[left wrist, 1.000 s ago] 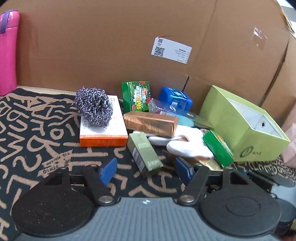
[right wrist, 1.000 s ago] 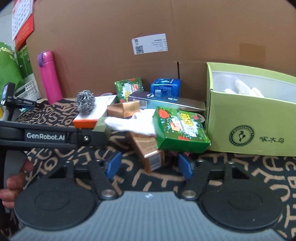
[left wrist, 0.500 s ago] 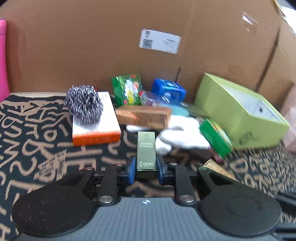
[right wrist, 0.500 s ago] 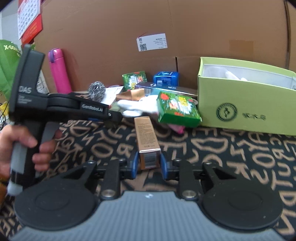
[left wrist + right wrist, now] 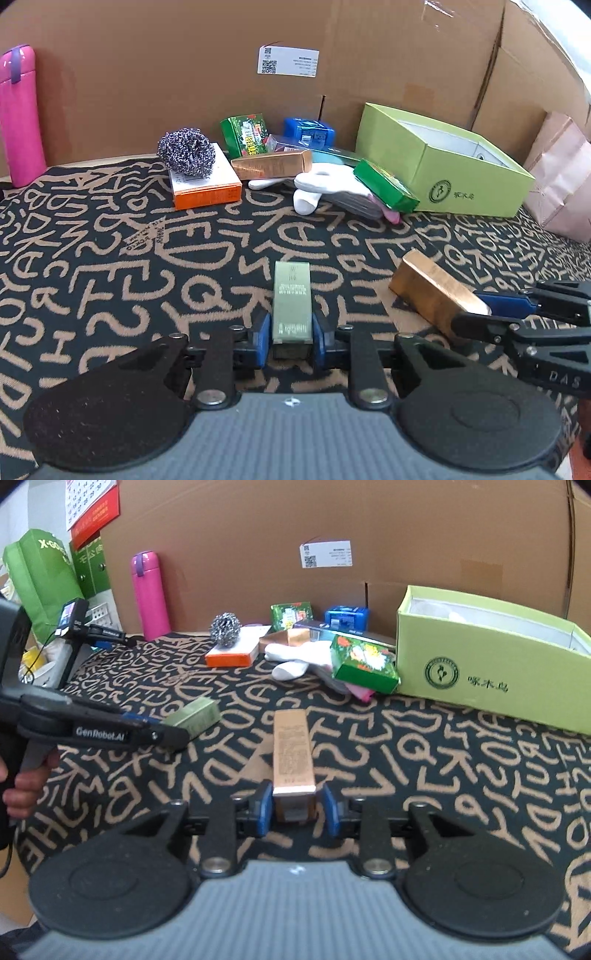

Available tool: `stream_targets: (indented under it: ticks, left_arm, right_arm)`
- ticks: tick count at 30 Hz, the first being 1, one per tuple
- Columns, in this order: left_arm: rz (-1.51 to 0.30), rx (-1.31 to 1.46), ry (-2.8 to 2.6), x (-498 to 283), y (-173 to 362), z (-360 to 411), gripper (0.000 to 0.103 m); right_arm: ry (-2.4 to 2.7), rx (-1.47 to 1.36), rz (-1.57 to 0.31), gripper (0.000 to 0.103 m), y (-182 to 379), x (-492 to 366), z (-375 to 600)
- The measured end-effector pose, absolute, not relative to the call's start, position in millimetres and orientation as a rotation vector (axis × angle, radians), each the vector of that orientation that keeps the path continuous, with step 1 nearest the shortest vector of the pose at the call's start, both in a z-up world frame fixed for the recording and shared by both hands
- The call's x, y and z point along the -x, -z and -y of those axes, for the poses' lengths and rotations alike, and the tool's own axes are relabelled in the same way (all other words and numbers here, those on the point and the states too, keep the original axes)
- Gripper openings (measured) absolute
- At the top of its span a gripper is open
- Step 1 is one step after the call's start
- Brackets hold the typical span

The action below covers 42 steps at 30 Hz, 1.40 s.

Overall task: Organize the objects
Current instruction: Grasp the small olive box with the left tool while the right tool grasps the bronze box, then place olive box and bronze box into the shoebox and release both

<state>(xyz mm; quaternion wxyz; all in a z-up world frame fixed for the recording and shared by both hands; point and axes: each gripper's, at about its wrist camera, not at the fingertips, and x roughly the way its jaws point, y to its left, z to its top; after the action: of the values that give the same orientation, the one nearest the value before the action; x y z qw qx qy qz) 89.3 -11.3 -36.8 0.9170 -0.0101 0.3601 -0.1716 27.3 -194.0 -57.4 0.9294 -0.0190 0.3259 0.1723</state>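
Patterned mat (image 5: 110, 258): left fingers (image 5: 263, 334) clamp olive box (image 5: 291, 302), right fingers (image 5: 264, 806), opening, copper box (image 5: 293, 753)

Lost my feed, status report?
Left gripper shut on olive box. Right gripper opening, copper box between pads. Mat ahead unobstructed.

— What covers the table?

— A black cloth (image 5: 110, 266) with tan letter shapes.

— And lying on it?

— At the back, an orange-edged box (image 5: 204, 181), a white glove (image 5: 325, 182) and an open lime-green box (image 5: 443, 173), its near wall touching the cloth. A pink flask (image 5: 149, 594) stands beside the cloth's far left edge, against the cardboard wall (image 5: 184, 66).
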Motion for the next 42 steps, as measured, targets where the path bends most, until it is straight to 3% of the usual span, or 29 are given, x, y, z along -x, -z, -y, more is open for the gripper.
stream_targets:
  ticks: [20,23,29,42]
  left_arm:
    - [-0.735,-0.002,0.367,-104,39,21,0.026]
    - [-0.736,-0.016,0.373,-104,39,22,0.024]
    - [-0.744,-0.012,0.405,-94,35,25,0.024]
    - [-0.605,-0.001,0.576,-103,-33,78,0.024]
  right_arm:
    - [-0.374,0.11,-0.696,0.03,62,-56,172]
    - [-0.374,0.117,-0.702,0.024,65,-56,173]
    - [-0.387,0.079,-0.702,0.023,62,-51,180]
    - [-0.294,0.017,-0.556,0.023,7,-44,246]
